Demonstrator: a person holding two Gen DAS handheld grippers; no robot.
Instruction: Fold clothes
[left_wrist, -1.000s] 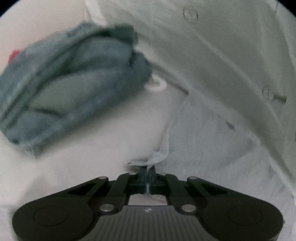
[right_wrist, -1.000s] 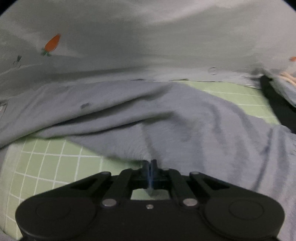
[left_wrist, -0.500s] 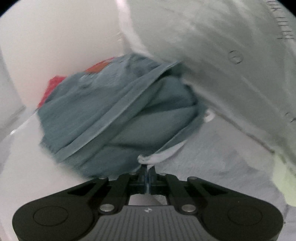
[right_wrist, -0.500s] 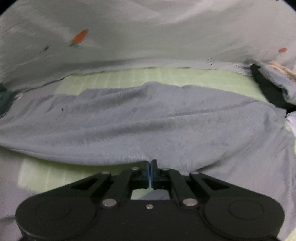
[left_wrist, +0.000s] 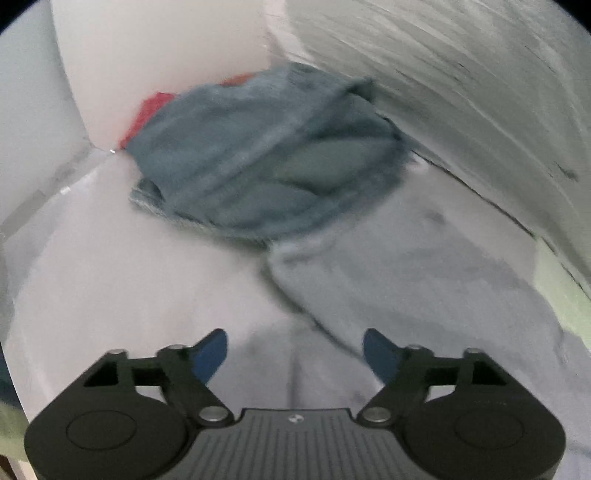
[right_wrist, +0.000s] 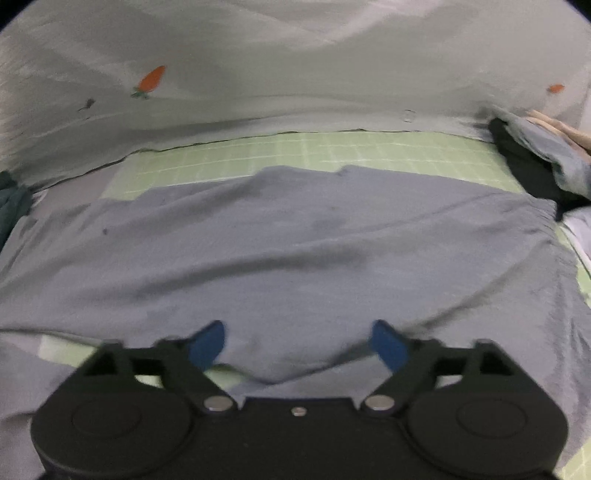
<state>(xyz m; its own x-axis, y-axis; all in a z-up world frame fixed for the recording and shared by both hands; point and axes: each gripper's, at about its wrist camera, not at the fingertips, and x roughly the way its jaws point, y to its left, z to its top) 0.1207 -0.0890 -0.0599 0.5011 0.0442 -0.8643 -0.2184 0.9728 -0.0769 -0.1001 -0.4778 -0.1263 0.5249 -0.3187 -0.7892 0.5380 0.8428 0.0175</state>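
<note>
A grey-blue garment (right_wrist: 295, 251) lies spread flat across a green checked sheet (right_wrist: 295, 151). Its near edge lies just under my right gripper (right_wrist: 297, 345), which is open and empty. In the left wrist view one end of the same garment (left_wrist: 424, 280) runs to the right of my left gripper (left_wrist: 295, 354), which is open and empty just above the cloth. The image is motion-blurred.
A crumpled teal-blue garment (left_wrist: 266, 162) lies ahead of the left gripper, with red cloth (left_wrist: 147, 114) behind it against a white wall. A pale quilt with carrot prints (right_wrist: 258, 62) runs along the back. Dark and light clothes (right_wrist: 532, 162) are piled at far right.
Both grippers were shut on the grey-blue garment's edge and are now open. The garment has dropped flat onto the sheet.
</note>
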